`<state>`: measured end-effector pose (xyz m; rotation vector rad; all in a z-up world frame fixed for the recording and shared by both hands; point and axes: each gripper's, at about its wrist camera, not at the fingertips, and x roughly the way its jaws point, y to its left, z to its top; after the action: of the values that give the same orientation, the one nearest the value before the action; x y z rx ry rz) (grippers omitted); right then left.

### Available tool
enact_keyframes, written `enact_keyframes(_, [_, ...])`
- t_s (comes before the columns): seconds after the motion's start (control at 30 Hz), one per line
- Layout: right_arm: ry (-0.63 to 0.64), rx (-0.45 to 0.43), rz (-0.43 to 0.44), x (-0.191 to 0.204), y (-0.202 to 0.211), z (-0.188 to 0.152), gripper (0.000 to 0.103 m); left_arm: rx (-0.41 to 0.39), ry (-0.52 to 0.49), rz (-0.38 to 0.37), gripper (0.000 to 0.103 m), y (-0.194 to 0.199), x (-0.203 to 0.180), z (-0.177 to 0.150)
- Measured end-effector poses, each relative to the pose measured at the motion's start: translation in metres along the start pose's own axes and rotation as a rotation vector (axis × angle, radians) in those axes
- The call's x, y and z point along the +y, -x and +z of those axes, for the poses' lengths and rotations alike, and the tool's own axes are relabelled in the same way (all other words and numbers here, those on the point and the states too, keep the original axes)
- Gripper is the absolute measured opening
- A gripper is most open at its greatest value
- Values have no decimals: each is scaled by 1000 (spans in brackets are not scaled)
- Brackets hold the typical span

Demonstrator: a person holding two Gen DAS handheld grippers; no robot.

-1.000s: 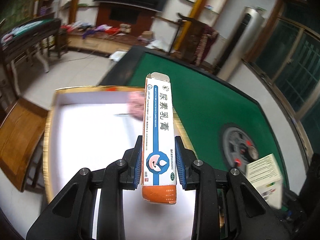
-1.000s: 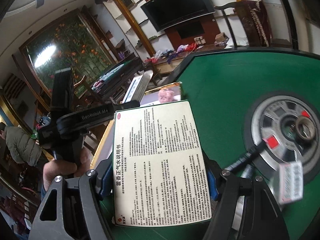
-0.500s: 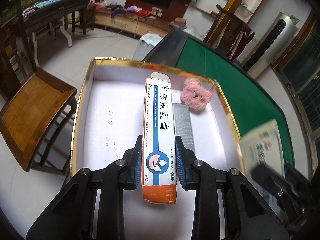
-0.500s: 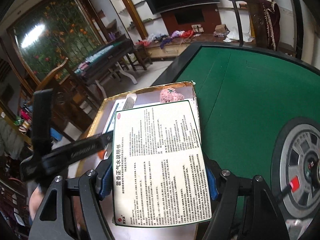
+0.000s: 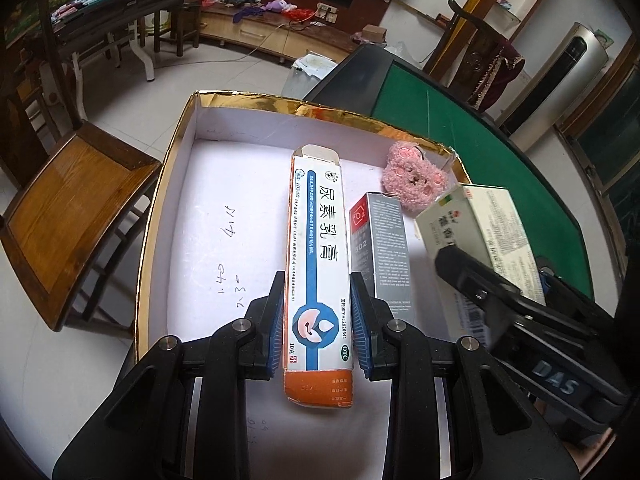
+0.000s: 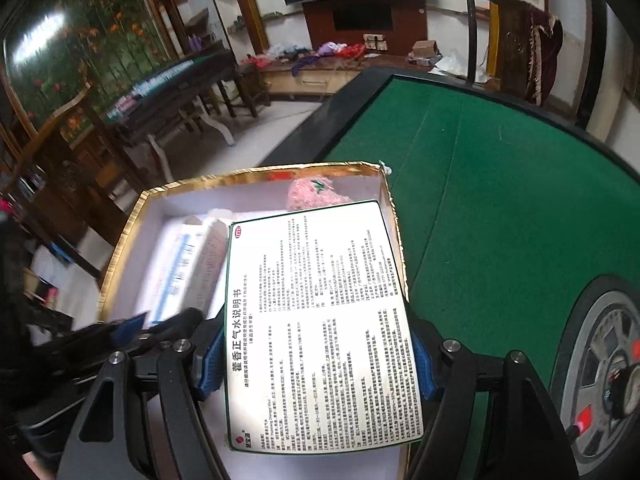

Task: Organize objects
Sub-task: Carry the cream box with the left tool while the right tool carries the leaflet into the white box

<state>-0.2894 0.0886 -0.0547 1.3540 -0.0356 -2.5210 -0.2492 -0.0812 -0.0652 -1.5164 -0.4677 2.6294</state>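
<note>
My left gripper [image 5: 318,320] is shut on a long white, blue and orange ointment box [image 5: 318,264] and holds it over a white gold-rimmed tray [image 5: 224,184]. In the tray lie a grey 502 glue box [image 5: 382,248] and a pink plush bear [image 5: 414,178]. My right gripper [image 6: 316,354] is shut on a flat white medicine box [image 6: 320,320] printed with black text, over the tray's right part [image 6: 124,236]. That box also shows in the left wrist view [image 5: 480,224], beside the glue box. The left gripper's ointment box shows blurred in the right wrist view [image 6: 184,264].
The tray rests at the left edge of a green felt table [image 6: 500,184]. A round metal hub [image 6: 608,376] sits in the table's middle. A wooden chair [image 5: 68,200] stands left of the tray. A dark chair [image 5: 480,68] stands at the far side.
Both grippers have moved left from the green table to above the tray, each still holding its box. The right gripper's box has come in beside the glue box.
</note>
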Motion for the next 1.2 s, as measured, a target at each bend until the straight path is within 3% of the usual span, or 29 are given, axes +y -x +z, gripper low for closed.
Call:
enact_keyframes(0.2, [-4, -3, -65, 1, -10, 6, 72, 6, 10, 5, 29, -1, 0, 2])
enact_keyframes(0.7, [-7, -9, -45, 6, -19, 19, 73, 11, 7, 12, 29, -5, 0, 5])
enact_keyframes(0.93, [17, 37, -169, 14, -32, 27, 73, -1, -13, 32, 29, -4, -3, 5])
enact_keyframes(1.2, [1, 87, -120, 15, -40, 31, 73, 4, -34, 45, 29, -8, -7, 2])
